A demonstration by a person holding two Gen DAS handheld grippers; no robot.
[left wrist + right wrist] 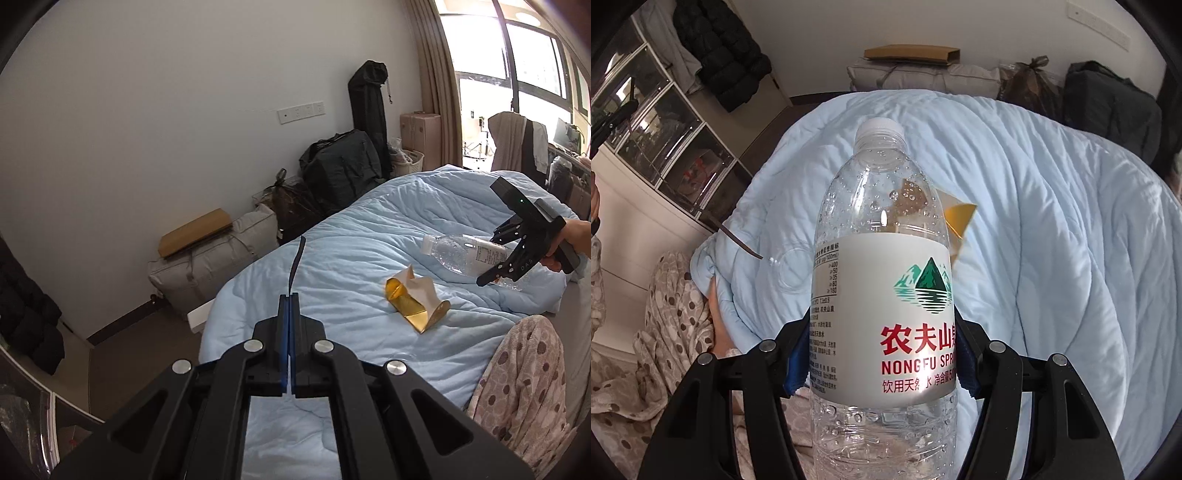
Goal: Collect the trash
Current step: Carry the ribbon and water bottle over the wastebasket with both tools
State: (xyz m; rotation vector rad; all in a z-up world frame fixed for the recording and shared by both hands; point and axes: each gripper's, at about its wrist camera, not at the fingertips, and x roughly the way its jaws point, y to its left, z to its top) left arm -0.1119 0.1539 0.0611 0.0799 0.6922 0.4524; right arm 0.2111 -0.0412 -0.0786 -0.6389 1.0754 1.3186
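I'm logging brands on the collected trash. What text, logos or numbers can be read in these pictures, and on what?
"农夫山" in red, a fourth character cut off: label of the plastic bottle held in the right gripper.
"NONGFU SPRI", cut off at the label's edge: same label.
"饮用天然水 净含量5": same label, partly glared.
"400, 50, 35": the label's side table; its fine print is too small.
"DAS": right gripper's body.
Gold carton: no readable text.
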